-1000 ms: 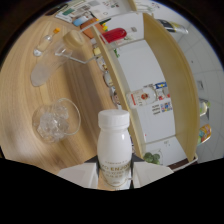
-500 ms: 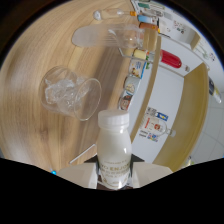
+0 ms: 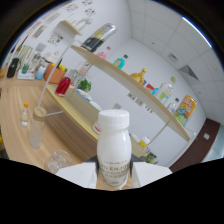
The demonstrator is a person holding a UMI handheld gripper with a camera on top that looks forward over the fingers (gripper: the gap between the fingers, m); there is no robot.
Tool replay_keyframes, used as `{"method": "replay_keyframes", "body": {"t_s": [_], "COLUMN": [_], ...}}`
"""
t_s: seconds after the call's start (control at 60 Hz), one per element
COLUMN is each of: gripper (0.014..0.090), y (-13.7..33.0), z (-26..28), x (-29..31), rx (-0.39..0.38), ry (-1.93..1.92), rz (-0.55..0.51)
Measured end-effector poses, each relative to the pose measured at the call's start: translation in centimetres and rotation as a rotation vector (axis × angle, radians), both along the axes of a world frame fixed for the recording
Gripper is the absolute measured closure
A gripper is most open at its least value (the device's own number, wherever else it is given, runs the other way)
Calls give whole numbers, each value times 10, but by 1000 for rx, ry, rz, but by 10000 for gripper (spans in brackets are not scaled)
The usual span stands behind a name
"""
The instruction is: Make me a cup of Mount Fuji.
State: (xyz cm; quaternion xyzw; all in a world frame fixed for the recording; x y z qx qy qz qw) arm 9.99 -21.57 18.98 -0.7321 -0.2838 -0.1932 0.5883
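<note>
My tongs (image 3: 114, 176) are clamping both fingers on the white capped bottle (image 3: 113, 145), which is standing upright between them, raised above the wooden bench (image 3: 20, 107) where a clear glass cup (image 3: 58, 161) is sitting just beside the bottle, below a long shelf (image 3: 130, 82).

wooden counter (image 3: 20, 107): small bottle (image 3: 25, 116), tall glass (image 3: 37, 131), clear glass cup (image 3: 59, 161) are seen standing on it.
</note>
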Motion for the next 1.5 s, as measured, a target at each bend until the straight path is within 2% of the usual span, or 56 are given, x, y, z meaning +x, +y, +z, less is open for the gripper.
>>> {"method": "replay_keyframes", "body": {"t_s": [0.133,0.267,0.383,0.7,0.967,1.033,1.117,1.133,1.333,1.5], "gripper": [568,569,569,553,533,469,211,184,189,190], "y": [3,13,15,14,-2,-5,-12,-15,-44,-73], "z": [-7,-58,-98,-140,-144,-141,-131,-127,-71,-43], "x": [16,36,43,46,48,52,54,53,37,7], "rx": [-22,-92,-149,-217,-227,-239,-247,-249,-230,-244], "ry": [356,542,617,691,663,654,649,648,646,600], "rz": [-102,-205,-249,-275,-289,-318,-354,-363,-411,-441]}}
